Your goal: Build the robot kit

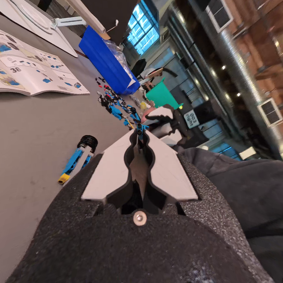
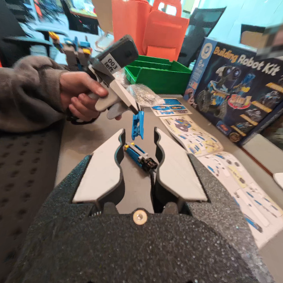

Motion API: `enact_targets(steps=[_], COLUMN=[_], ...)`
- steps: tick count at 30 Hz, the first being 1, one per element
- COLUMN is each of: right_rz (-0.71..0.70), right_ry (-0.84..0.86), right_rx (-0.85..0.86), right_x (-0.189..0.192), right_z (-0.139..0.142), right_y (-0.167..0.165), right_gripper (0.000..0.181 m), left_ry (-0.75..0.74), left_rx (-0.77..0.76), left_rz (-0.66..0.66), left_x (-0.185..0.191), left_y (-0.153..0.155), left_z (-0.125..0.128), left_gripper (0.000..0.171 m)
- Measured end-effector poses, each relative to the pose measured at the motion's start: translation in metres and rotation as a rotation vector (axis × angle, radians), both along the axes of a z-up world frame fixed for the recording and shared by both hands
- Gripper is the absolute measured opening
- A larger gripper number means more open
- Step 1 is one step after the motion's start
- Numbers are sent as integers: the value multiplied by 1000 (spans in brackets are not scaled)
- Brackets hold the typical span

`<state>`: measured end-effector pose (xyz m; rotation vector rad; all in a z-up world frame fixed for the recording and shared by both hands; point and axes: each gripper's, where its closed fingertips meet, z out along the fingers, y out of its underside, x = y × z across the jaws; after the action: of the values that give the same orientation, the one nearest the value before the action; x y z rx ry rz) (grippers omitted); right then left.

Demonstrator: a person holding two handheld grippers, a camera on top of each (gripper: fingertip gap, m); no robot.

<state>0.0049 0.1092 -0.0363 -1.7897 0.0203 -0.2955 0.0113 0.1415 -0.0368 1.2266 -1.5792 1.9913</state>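
My left tool point(image 2: 138, 109) pinches a blue piece point(image 2: 137, 125), lifted above the grey desk point(image 2: 85, 137). My right tool point(image 2: 139, 133) is spread wide over a blue-grey assembly point(image 2: 140, 157) lying on the desk, an open booklet point(image 2: 199, 142) beside it.

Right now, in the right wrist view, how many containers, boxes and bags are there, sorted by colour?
Green: 1, the green divided bin.
Orange: 1, the orange bag behind the bin.
Dark blue: 1, the building kit box standing to the right.
Clear: 1, the crumpled plastic bag, in front of the bin.
Total: 4.
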Motion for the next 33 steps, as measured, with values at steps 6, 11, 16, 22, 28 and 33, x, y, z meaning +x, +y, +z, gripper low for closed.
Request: enact_targets(steps=[6,11,16,22,28,33], right_rz=[-87,-117,-75,51,196,305], right_ry=[-170,-230,-232,-111,74,140], right_rx=[-48,-54,-50,2,19,-91], right_x=[-1,1,-2,-9,-23,-41], right_z=[-4,-2,-1,2,-3,-26], right_y=[7,6,2,-3,-2,0], right_gripper=[40,31,17,15,15,15], left_ry=[25,23,-58,-385,-582,-634], left_rx=[-87,-108,-21,289,691,687], left_rz=[-26,-62,-59,41,1,-127], left_x=[-4,-11,-16,-23,-34,-57], left_y=[-6,-21,-28,-9,-11,-23], left_z=[5,8,11,11,-20,-20], left_gripper=[6,6,7,36,37,39])
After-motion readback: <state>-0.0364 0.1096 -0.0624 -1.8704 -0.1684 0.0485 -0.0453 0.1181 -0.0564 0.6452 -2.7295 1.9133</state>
